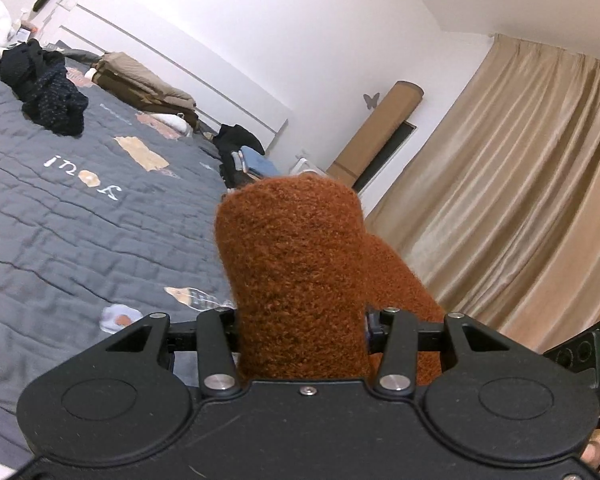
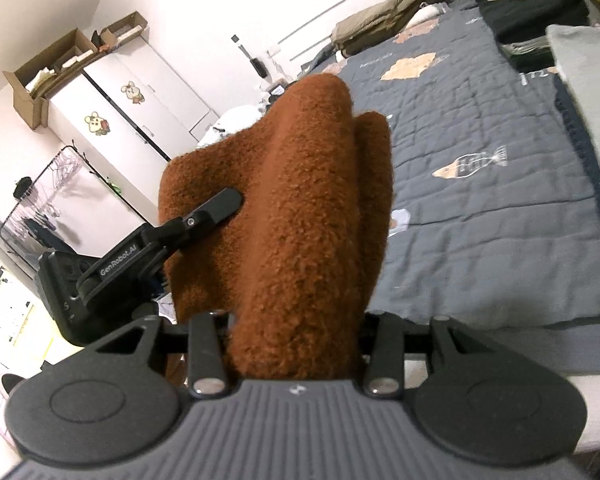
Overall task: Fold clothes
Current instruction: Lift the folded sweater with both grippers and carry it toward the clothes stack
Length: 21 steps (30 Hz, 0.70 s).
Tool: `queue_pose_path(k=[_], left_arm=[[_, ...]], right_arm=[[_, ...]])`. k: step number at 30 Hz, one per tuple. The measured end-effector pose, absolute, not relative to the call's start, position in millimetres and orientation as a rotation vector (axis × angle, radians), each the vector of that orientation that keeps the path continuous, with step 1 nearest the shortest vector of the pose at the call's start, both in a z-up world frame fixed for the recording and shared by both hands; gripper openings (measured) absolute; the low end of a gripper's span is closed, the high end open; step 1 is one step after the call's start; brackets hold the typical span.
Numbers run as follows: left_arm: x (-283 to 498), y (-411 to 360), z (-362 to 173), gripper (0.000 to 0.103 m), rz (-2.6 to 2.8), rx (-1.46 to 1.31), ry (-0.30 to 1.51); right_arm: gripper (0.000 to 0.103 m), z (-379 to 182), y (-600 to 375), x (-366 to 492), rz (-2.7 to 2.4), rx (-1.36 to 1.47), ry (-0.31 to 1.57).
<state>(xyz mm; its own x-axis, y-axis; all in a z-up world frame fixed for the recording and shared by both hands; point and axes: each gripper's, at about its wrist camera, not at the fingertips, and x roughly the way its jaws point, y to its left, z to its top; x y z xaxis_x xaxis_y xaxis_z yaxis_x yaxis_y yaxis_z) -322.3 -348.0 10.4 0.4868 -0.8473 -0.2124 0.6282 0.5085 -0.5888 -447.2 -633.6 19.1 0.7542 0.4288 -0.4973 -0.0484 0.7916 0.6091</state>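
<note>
My left gripper (image 1: pixel 300 320) and right gripper (image 2: pixel 296 320) each clamp the rust fleece garment (image 2: pixel 300 208), held bunched above the bed (image 2: pixel 500 220) near its front edge; I should spread it flat before folding.

Light: shining evenly, bright and indoor, source out of view
Glare: washing out the white wall (image 1: pixel 260 20) and wardrobe (image 2: pixel 140 92)
Shadows: falling soft and faint
Blur: smearing the quilt (image 1: pixel 60 240) toward the frame's edge
Edges: bending strongly, darkening at corners
</note>
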Motion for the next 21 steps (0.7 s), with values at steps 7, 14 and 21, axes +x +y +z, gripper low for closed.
queue_pose_path(k=[7, 14, 21], left_arm=[[-353, -396, 23, 0.044, -0.899, -0.426, 0.525], [-362, -426, 25, 0.044, -0.884, -0.384, 0.55], [-357, -470, 14, 0.044, -0.907, -0.395, 0.57]], right_arm=[[0.042, 16, -680, -466, 0.287, 0.647, 0.646], [0.042, 7, -712, -475, 0.287, 0.68, 0.647], [0.042, 3, -749, -477, 0.258, 0.65, 0.648]])
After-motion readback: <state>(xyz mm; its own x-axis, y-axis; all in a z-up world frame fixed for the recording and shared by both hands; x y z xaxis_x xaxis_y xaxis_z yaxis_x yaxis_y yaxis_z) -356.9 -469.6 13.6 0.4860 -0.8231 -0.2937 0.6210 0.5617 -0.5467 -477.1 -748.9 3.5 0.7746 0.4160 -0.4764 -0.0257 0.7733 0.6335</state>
